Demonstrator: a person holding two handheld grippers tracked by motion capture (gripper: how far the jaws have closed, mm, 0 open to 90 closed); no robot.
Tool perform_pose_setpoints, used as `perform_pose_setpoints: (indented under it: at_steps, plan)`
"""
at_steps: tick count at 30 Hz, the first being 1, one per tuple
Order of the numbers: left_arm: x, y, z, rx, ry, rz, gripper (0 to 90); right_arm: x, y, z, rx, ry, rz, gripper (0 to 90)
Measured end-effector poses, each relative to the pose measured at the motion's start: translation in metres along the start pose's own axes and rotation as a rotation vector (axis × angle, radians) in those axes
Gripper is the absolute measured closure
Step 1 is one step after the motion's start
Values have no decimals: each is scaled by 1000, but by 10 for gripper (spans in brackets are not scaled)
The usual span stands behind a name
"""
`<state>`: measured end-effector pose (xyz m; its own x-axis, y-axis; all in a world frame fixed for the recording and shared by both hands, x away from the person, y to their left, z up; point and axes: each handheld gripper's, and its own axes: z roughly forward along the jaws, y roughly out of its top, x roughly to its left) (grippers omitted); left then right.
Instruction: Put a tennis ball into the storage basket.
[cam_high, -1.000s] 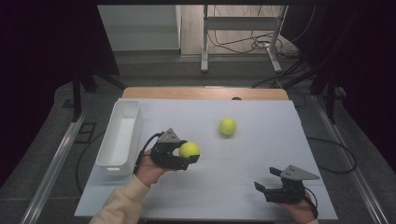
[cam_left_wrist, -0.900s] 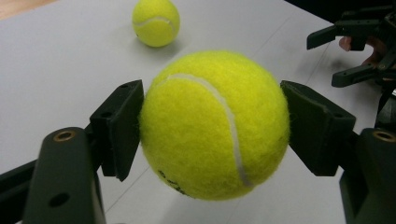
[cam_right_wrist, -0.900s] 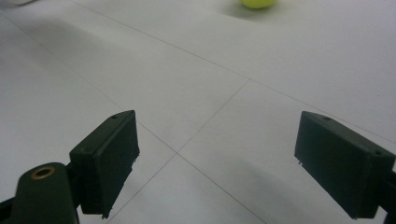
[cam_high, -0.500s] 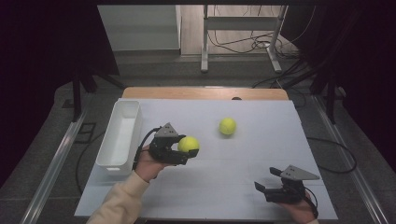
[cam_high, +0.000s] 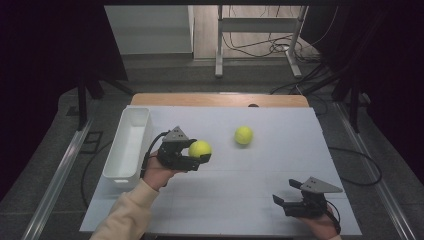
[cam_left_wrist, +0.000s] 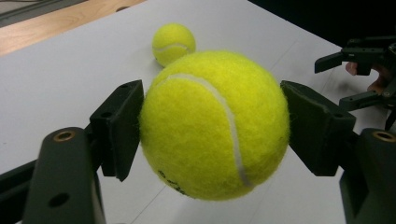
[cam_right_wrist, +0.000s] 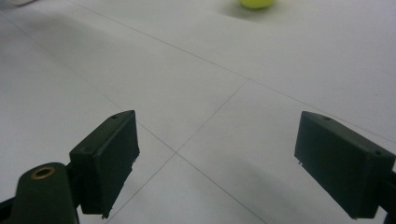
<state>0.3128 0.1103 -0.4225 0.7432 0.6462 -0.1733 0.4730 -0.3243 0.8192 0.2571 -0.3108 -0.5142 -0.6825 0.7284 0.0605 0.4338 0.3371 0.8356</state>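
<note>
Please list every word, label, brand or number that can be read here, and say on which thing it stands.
No text can be read.
Held tennis ball: a small dark print near its underside, too cut off and blurred to read.
Second tennis ball, white bin, left gripper: no marking visible.

Your left gripper (cam_high: 200, 152) is lifted above the table, its two black jaws pointing toward the table's right side and pressed on either side of the tennis ball (cam_high: 199, 148); in the left gripper view both pads bear on its felt. Your left hand (cam_high: 157, 172) wraps the gripper's body from below, and the forearm in its pale sleeve (cam_high: 125, 217) comes up from the bottom edge. Your right gripper (cam_high: 282, 196) sits low at the near right part of the table, jaws spread wide with nothing between them, pointing left. Your right hand (cam_high: 322, 226) holds it from behind.
</note>
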Motion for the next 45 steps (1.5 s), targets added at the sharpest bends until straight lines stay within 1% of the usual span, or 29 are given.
perform_pose_setpoints:
  at_steps: [13, 18, 23, 27, 45]
  plan:
    - [13, 5, -4, -15, 28, -24, 263, 0, 0, 0, 2, -3, -1, 141]
    - [17, 8, -4, -10, 40, -19, 263, 0, 0, 0, -3, 2, 4, 141]
    - [20, 10, -6, -9, 52, -18, 264, 0, 0, 0, 1, -3, 1, 141]
    - [23, 10, -7, -8, 55, -22, 264, 0, 0, -1, 1, -4, 0, 141]
    - [36, 12, -12, -15, 96, -42, 264, 0, 0, -1, -3, 1, 2, 142]
